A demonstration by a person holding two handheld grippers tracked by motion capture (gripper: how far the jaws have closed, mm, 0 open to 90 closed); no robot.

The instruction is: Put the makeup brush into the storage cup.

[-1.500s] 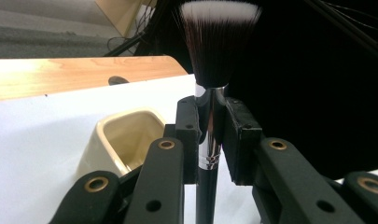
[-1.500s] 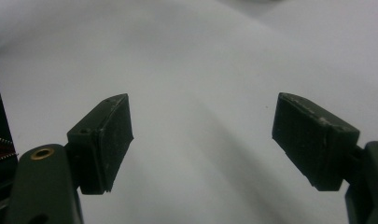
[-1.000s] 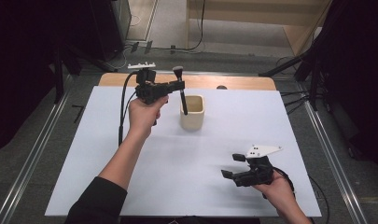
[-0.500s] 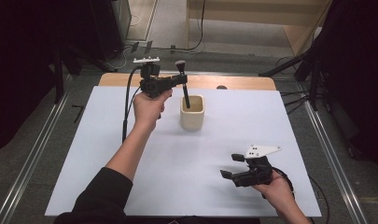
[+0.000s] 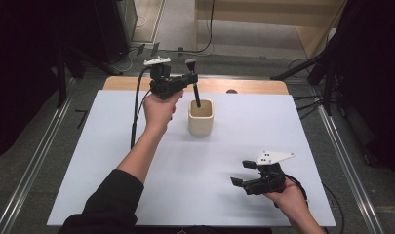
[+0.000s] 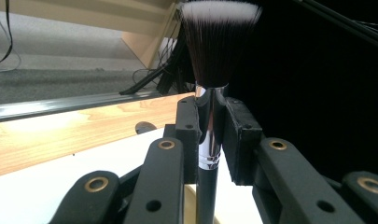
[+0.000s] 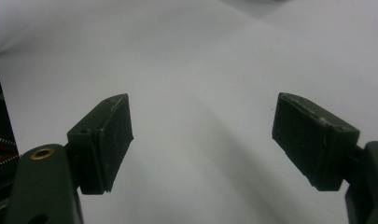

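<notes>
Since a second ago my left tool has drifted a little toward the far edge of the desk, carrying the brush with it. It pinches the makeup brush by its shiny ferrule, bristles up, both pads pressed against the sides. From the high view the brush handle slants down into the cream cup, which stands near the middle of the far edge. My right tool has kept its place near the near right corner, low over the bare white desk, its jaws spread wide with nothing between them.
</notes>
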